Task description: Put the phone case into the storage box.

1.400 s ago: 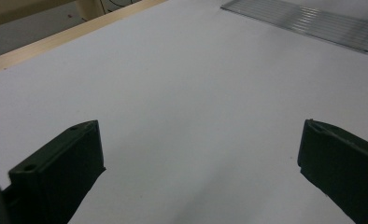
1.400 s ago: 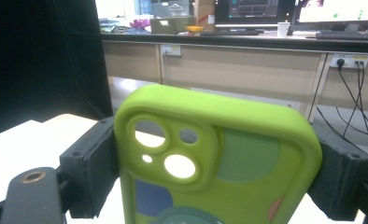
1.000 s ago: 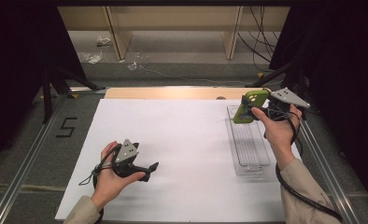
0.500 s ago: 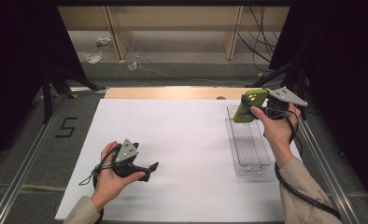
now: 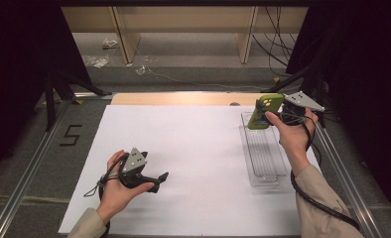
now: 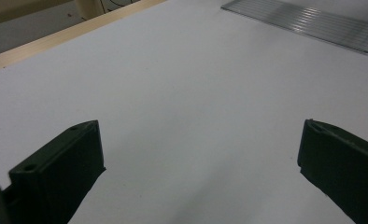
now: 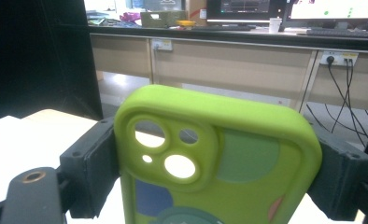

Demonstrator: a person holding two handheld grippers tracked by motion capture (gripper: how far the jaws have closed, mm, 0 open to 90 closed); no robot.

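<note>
right hand-held gripper clamps the green phone case by its sides above the far end of the clear tray, position unchanged; left hand-held gripper rests open on the tabletop; placement pending.

The left tool is a black body topped by a grey three-cornered plate dotted with small dark screws, and a black cable loops out from it at about 8 o'clock. The right tool wears the same grey plate, with a thicker black cable trailing off toward 5 o'clock along the beige sleeve; the other forearm has a matching beige sleeve. Seen close in the gripper views, each tool ends in two blocky matt-black jaws with small round screw holes (one brass-coloured fitting at 8 o'clock).
</note>
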